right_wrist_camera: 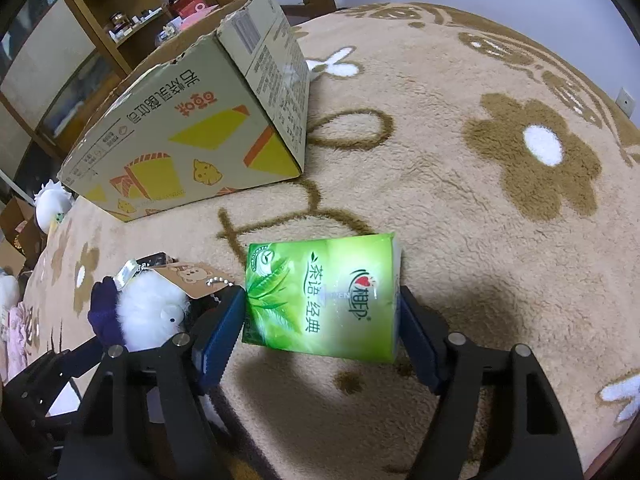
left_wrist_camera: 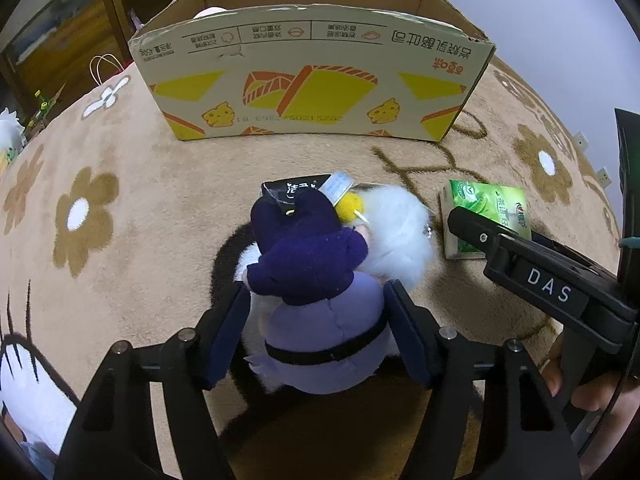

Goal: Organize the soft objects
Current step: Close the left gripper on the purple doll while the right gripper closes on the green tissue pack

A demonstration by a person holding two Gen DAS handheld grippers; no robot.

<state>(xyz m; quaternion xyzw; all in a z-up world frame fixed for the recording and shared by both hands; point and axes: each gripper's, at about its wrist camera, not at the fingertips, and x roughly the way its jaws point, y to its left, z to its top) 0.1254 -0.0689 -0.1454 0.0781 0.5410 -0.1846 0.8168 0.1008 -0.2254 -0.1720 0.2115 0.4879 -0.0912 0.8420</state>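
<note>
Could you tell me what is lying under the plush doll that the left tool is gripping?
A black packet pokes out from beneath the plush doll, on the rug. Only its top end shows; the doll covers the rest, so what it is cannot be told.

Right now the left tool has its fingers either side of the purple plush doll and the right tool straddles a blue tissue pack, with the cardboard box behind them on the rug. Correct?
One detail is wrong: the tissue pack between the right tool's fingers is green, not blue, as the right wrist view shows. The rest stands: the left tool brackets the purple plush doll, and the cardboard box sits behind on the rug.
</note>
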